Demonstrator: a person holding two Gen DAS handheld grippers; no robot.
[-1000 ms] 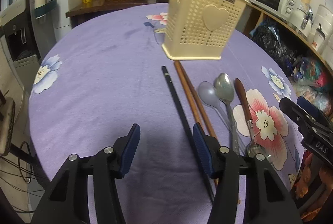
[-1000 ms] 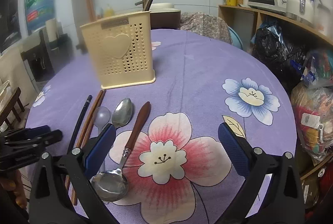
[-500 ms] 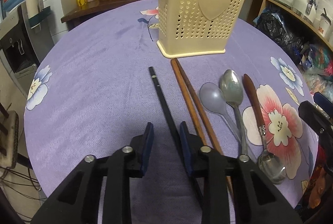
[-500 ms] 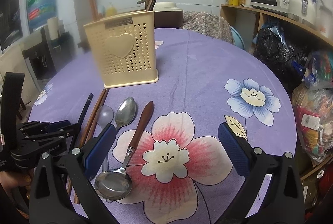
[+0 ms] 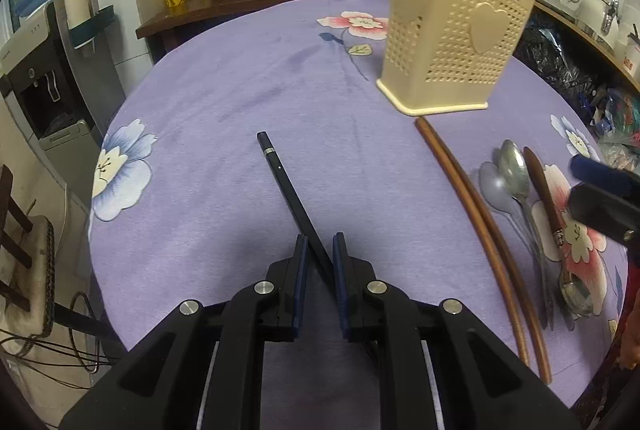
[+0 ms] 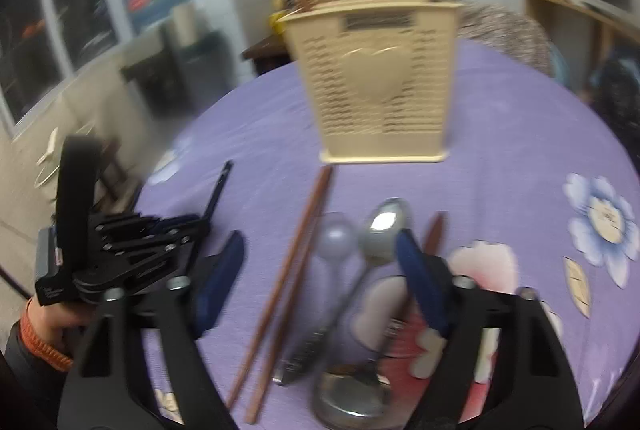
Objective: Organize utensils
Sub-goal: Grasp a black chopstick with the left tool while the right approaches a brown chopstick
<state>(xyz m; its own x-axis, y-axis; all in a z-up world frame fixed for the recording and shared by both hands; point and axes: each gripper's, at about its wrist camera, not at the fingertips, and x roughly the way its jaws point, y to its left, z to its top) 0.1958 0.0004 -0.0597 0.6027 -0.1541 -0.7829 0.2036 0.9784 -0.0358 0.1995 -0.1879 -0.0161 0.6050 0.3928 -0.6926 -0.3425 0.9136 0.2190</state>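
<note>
The black chopstick (image 5: 294, 192) is gripped by the left gripper (image 5: 320, 254), in front of the cream holder (image 5: 452, 42). The right gripper (image 6: 320, 262) is held wide open above 2 spoons (image 6: 384, 230).

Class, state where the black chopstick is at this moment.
In the left wrist view, the black chopstick sits between the left gripper's closed fingers, left of the brown chopsticks.

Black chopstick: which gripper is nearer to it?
Left. The left gripper has its jaws closed on the black chopstick; the right gripper hangs open over the spoons, off to the side.
</note>
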